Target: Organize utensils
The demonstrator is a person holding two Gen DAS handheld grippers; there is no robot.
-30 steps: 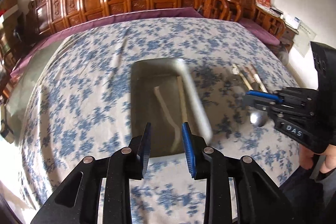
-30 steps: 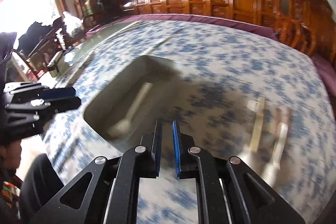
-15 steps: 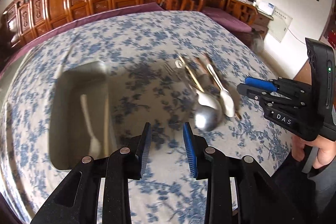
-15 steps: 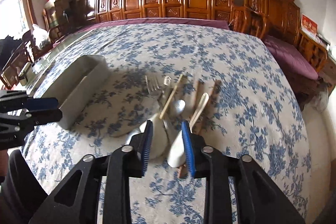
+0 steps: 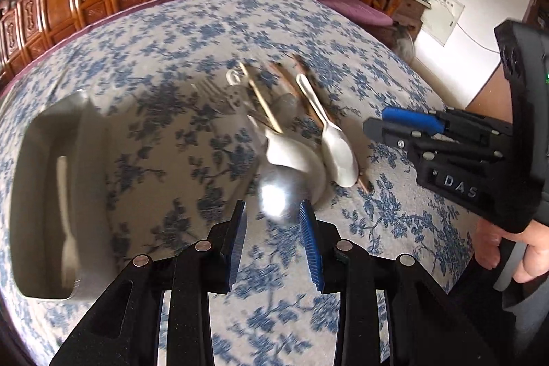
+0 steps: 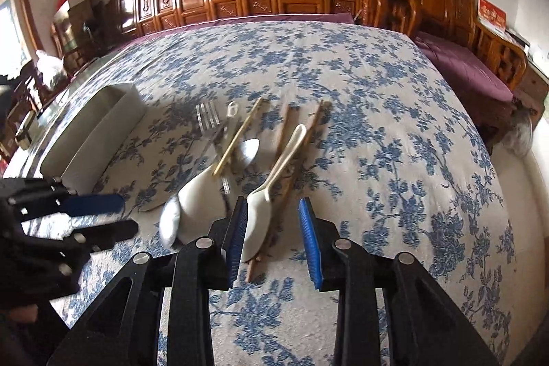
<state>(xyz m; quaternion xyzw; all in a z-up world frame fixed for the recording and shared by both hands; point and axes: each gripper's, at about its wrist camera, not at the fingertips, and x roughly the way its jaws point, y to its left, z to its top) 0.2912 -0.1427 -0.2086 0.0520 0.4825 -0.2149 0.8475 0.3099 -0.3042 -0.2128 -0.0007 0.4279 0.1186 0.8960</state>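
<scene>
Both empty, open-jawed grippers, left gripper (image 5: 271,228) and right gripper (image 6: 272,228), have been swung from the grey rectangular tray (image 5: 44,194) toward the seemingly untouched white ceramic spoon (image 6: 264,201)

Motion blur is smearing the metal ladle bowl (image 5: 278,194) just ahead of the left gripper (image 5: 272,239), so its outline is running into the white scoop (image 5: 295,156) behind it. The fork (image 5: 212,95) and the wooden chopsticks (image 5: 295,84) are also blurring (their tips cannot be told apart). In the right wrist view, the right gripper (image 6: 272,235) is covering the near edge of the white spoon (image 6: 264,204), and the left edge is cutting off the tray (image 6: 103,126).
</scene>
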